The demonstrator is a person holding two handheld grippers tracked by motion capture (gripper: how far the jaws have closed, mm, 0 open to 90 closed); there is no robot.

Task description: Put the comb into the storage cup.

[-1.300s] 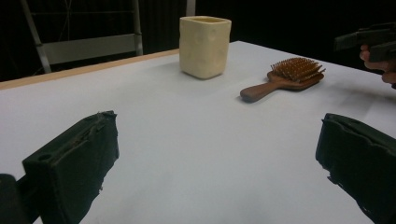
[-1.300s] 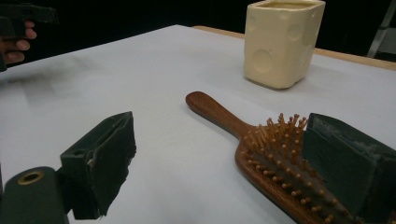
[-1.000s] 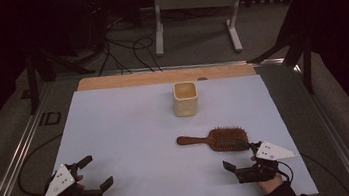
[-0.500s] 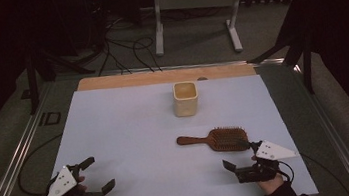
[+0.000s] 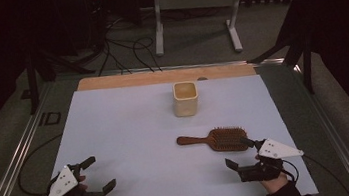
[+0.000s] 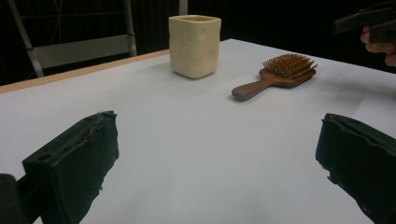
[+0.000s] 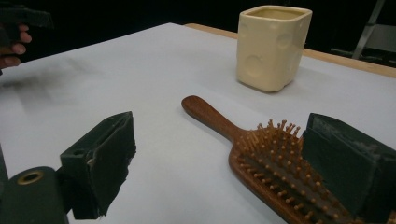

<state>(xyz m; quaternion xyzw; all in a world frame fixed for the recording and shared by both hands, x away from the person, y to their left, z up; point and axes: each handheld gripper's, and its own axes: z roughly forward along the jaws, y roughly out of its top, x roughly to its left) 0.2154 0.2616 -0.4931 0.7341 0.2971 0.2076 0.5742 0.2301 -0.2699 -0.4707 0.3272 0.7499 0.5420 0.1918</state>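
My right tool (image 5: pixel 239 153) rests low over the white tabletop (image 5: pixel 131 133), jaws spread wide and holding nothing. The wooden hairbrush (image 5: pixel 215 139) lies bristles up just ahead of it, its head beside the far jaw, which I cannot confirm as touching; the handle points away toward my left tool (image 5: pixel 97 174). That tool is likewise spread and empty. The cream cup (image 5: pixel 185 98) stands upright beyond the brush.

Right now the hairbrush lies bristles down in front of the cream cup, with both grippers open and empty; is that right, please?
Not quite: the hairbrush lies bristles up, as the right gripper view shows. It does lie in front of the cream cup, and both grippers are open and empty.
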